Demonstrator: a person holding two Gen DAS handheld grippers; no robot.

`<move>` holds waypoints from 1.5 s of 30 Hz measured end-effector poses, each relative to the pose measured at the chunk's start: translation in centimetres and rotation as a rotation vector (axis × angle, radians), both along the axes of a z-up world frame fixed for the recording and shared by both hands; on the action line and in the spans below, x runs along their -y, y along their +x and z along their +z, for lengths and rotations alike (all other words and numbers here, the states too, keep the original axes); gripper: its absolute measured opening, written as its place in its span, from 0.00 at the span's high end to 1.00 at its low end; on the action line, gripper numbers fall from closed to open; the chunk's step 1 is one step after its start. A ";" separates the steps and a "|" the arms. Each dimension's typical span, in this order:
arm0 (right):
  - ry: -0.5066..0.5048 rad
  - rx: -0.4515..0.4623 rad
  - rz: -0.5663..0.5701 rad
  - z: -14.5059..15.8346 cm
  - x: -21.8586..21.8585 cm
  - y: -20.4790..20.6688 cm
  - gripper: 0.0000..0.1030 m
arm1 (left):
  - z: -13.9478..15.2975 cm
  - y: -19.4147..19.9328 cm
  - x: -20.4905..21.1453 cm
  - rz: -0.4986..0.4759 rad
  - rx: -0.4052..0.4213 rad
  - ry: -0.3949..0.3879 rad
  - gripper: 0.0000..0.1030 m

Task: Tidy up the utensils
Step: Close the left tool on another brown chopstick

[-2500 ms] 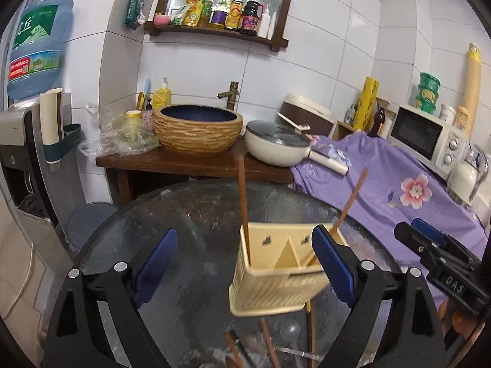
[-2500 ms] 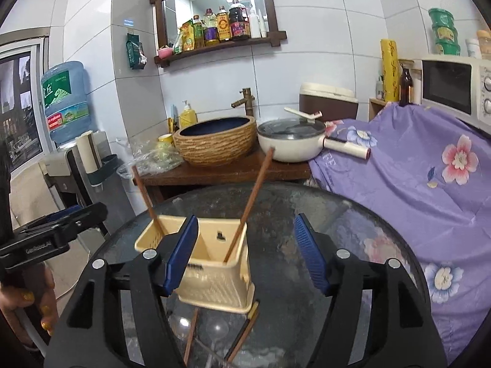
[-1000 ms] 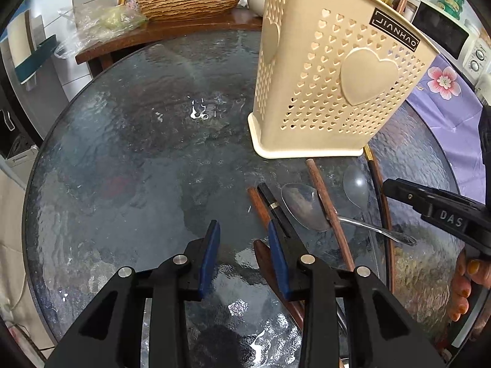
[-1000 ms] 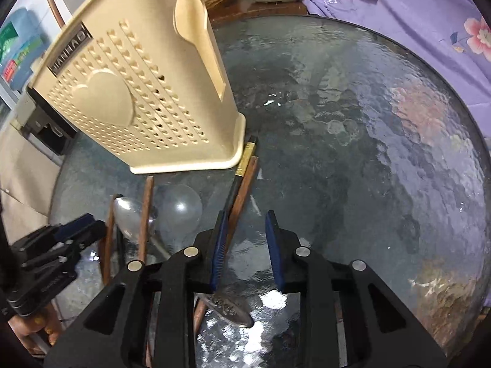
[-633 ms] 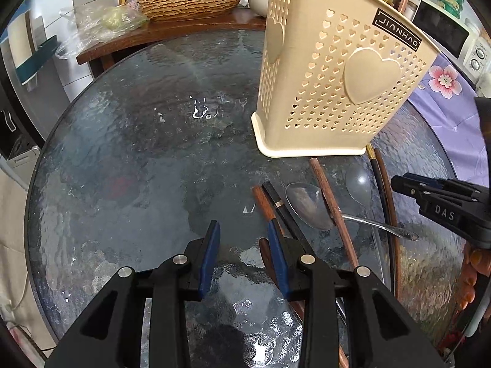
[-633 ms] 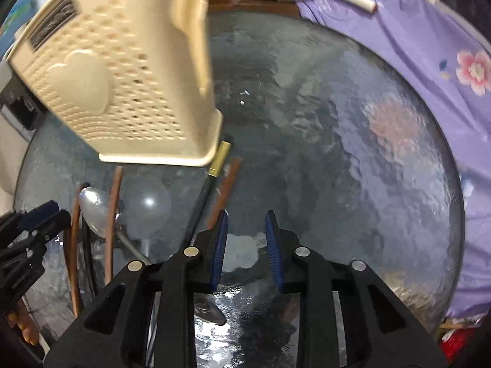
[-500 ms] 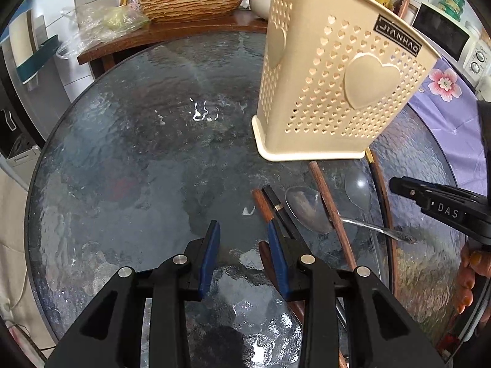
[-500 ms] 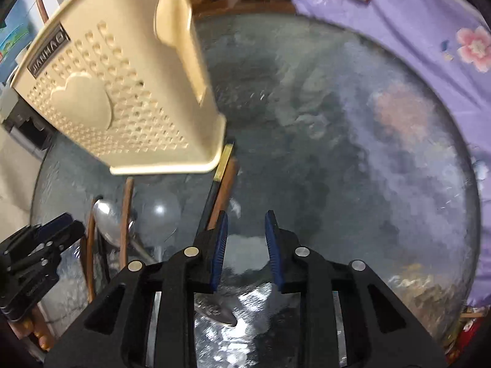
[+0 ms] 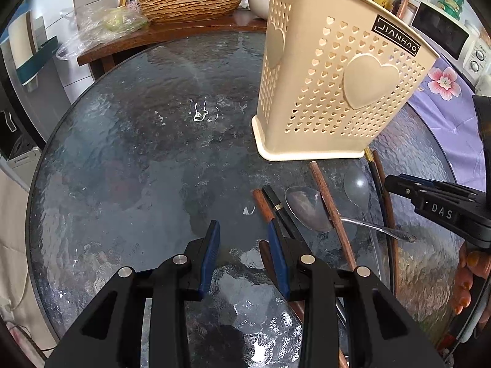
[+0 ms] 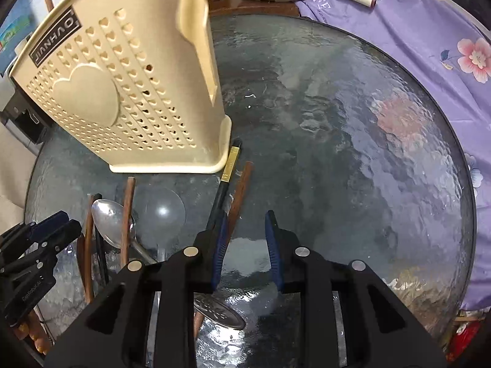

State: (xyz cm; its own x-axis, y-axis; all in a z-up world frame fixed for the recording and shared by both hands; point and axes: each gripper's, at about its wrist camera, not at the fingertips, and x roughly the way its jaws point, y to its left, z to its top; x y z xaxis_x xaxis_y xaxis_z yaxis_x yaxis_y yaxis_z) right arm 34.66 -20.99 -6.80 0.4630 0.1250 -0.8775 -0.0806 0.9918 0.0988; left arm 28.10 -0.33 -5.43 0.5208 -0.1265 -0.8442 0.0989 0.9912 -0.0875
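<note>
Here, both grippers hang over the glass table [image 9: 129,159], grasping nothing: the left gripper [image 9: 244,236] and right gripper [image 10: 245,230] each slightly parted. Chopsticks [image 9: 330,205] and a spoon [image 9: 307,207] lie beside the cream holder [image 9: 334,92].

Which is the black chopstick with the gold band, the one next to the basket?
Find the cream heart-patterned basket on the round glass table. At its near right corner lies the black chopstick, tip by the base. Its gold band distinguishes it from the brown wooden chopstick alongside.
</note>
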 end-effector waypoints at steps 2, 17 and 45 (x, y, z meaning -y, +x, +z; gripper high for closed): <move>0.040 -0.017 0.013 -0.3 0.1 0.3 0.75 | 0.0 0.1 0.0 0.003 -0.004 -0.005 0.69; 0.009 -0.024 -0.023 -0.5 -1.0 2.9 0.76 | 0.4 1.2 0.9 0.001 -0.059 0.002 0.69; -0.024 -0.006 -0.070 -0.8 -2.1 3.6 0.90 | -0.6 2.4 3.4 0.017 -0.092 0.115 0.89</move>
